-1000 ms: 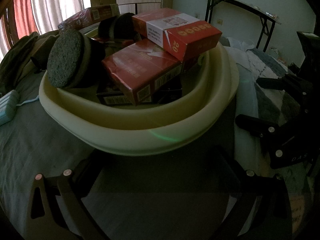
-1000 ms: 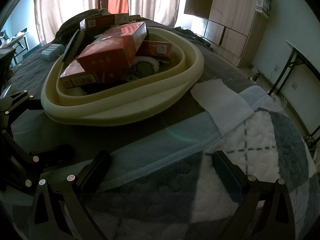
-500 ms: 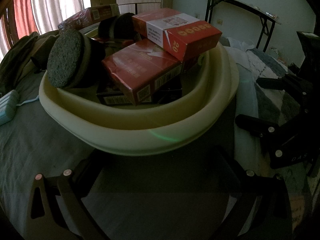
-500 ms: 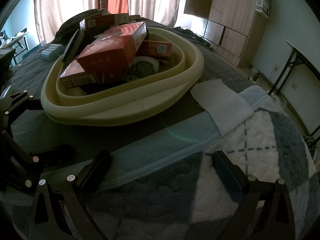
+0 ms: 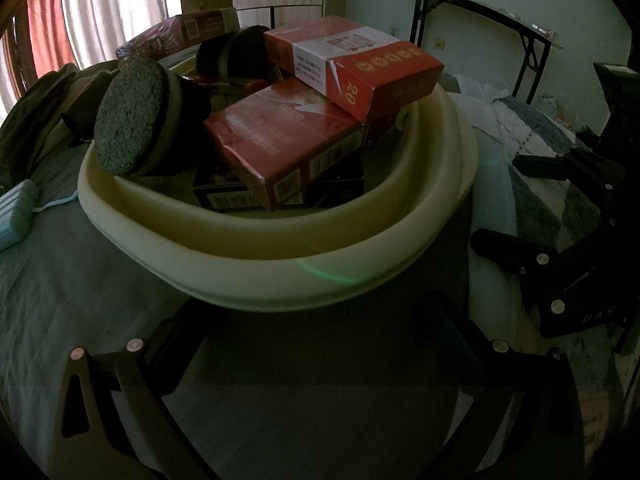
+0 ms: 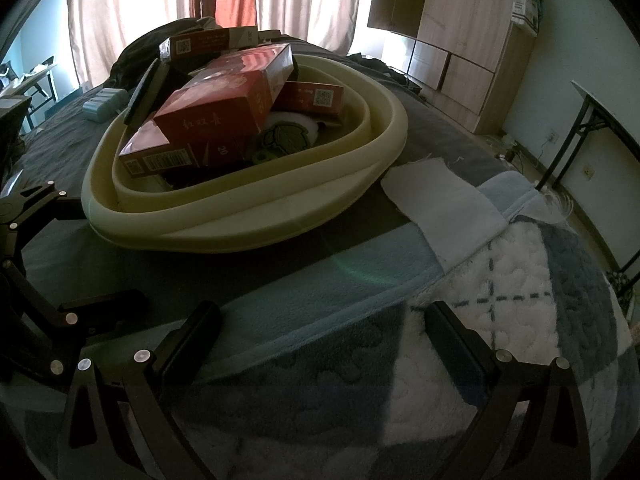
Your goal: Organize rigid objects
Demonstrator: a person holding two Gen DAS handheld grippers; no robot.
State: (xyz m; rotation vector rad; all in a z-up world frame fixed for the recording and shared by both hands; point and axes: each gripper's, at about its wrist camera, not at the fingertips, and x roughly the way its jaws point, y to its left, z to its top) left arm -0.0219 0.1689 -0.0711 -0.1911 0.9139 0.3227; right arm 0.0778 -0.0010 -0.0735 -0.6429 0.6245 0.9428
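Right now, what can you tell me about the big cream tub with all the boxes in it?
The cream tub is a wide, shallow basin with a thick rolled rim and a second ridge inside; it looks like soft plastic or rubber. It sits on the gray bedcover, upright, heaped with red cartons, a round dark scrub pad leaning on its rim, and a green leaf-patterned thing. Neither gripper touches it.

Backlit curtains (image 6: 168, 12), wooden wardrobe (image 6: 460, 36).

A home bedroom: blanket-covered bed (image 6: 500, 280), curtains (image 6: 152, 12), wooden wardrobe (image 6: 460, 40).
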